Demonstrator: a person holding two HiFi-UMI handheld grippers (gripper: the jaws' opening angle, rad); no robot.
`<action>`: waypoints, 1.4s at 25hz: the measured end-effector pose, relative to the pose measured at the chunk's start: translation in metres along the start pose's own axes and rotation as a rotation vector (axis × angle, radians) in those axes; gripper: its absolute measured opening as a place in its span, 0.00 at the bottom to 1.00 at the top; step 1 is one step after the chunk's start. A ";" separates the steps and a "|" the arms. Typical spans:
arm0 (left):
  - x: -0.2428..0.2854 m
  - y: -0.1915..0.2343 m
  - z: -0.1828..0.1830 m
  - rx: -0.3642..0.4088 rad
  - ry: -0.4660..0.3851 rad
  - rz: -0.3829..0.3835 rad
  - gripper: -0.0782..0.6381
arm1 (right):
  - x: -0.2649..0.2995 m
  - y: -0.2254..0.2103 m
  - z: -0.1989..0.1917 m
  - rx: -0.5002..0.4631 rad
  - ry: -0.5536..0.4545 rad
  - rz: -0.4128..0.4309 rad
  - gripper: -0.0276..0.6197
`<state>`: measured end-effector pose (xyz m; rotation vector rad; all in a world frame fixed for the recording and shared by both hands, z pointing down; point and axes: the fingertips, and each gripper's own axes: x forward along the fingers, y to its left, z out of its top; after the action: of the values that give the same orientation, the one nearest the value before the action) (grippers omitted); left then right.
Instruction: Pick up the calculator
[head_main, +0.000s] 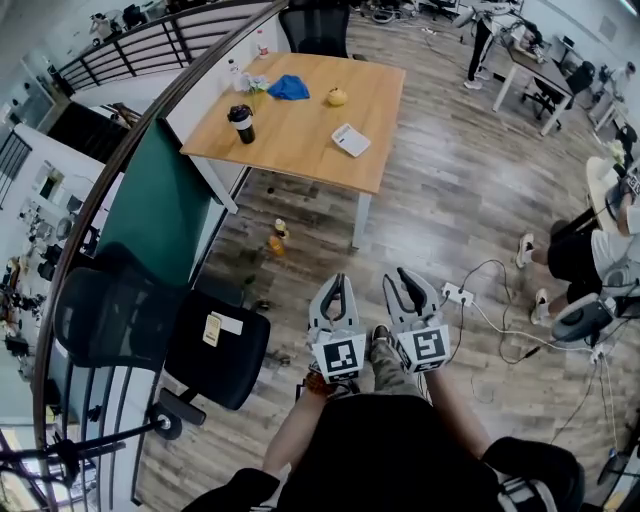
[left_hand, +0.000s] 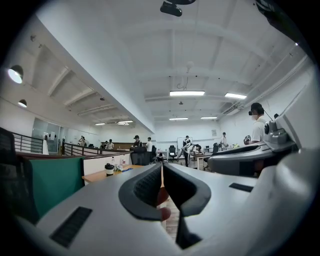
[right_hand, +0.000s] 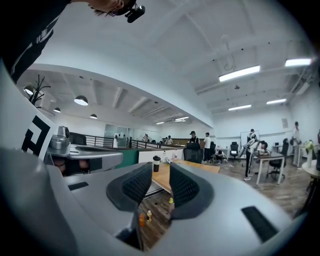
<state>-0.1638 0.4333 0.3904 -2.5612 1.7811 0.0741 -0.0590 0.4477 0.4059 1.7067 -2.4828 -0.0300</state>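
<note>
**Desk area, calculator not yet picked up**

Wooden table (head_main: 300, 120): carries a black cup (head_main: 241, 123), a blue cloth (head_main: 289, 88) and the calculator (head_main: 350, 139), which lies near its right edge.
Black chair (head_main: 150, 340): left, beside the green partition (head_main: 160, 210).
Left gripper (head_main: 338, 282): jaws together, empty.
Right gripper (head_main: 404, 274): jaws apart, empty.
Both are well apart from the table.
Bottle (head_main: 277, 240): on the floor by the table leg.

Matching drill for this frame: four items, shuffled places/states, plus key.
Items
1. calculator
2. bottle
3. left gripper
4. right gripper

Places/states
A. jaws apart, nothing between them
B. on the floor, near the table
C. on the table, towards its right side
D. jaws together

Pairs: 1-C, 2-B, 3-D, 4-A
</note>
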 end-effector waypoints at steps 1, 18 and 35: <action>0.004 0.001 0.000 0.007 0.001 0.008 0.15 | 0.005 -0.003 -0.001 0.007 -0.001 0.006 0.24; 0.130 -0.067 -0.011 0.129 0.035 0.009 0.15 | 0.080 -0.134 -0.009 0.100 -0.057 0.083 0.32; 0.187 -0.095 -0.045 0.152 0.149 0.025 0.15 | 0.114 -0.203 -0.054 0.124 0.037 0.127 0.39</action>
<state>-0.0087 0.2888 0.4245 -2.4963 1.7889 -0.2486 0.0951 0.2711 0.4519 1.5727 -2.6097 0.1695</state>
